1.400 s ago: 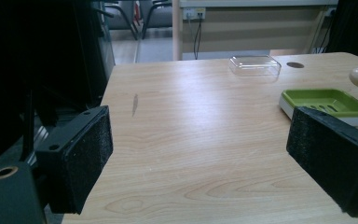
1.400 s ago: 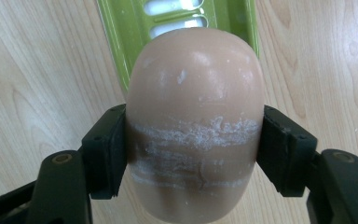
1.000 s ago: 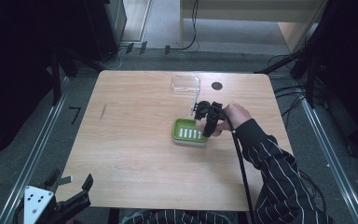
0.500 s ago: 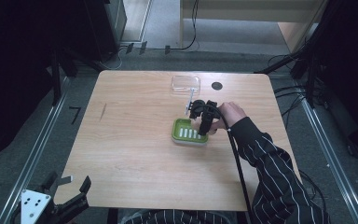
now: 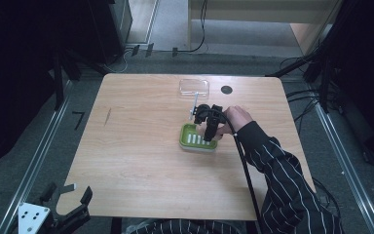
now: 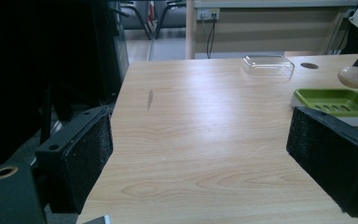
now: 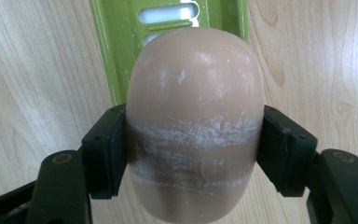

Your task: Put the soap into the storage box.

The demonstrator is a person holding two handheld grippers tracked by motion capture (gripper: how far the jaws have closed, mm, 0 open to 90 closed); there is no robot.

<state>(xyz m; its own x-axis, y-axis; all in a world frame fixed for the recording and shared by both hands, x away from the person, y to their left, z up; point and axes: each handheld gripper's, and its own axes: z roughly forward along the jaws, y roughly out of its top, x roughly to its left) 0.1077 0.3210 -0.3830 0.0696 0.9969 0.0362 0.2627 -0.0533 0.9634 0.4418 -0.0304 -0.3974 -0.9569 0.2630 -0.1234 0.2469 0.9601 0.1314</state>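
While my right gripper (image 5: 209, 130) has slid a little toward the near edge since a second ago, it now hangs over the right end of the green soap dish (image 5: 197, 139), where before it stood nearer the dish's far side; the dish and everything else lie as they did.

On the wooden tabletop (image 5: 141, 161) I have wide bare room across the whole left half and along the near edge. The dish sits a little right of the middle. Its clear lid (image 5: 194, 87) lies apart near the far edge, with a dark round hole (image 5: 227, 89) just to its right.

My right forearm in the striped sleeve (image 5: 277, 170) comes in from the near right corner, hand (image 5: 237, 118) bent so the gripper points down at the dish. In the right gripper view the jaws are clamped on the sides of a tan bar of soap (image 7: 195, 121), which sits over the dish's edge.

My left gripper (image 5: 68, 212) rests off the near left corner, jaws spread wide with nothing between them.
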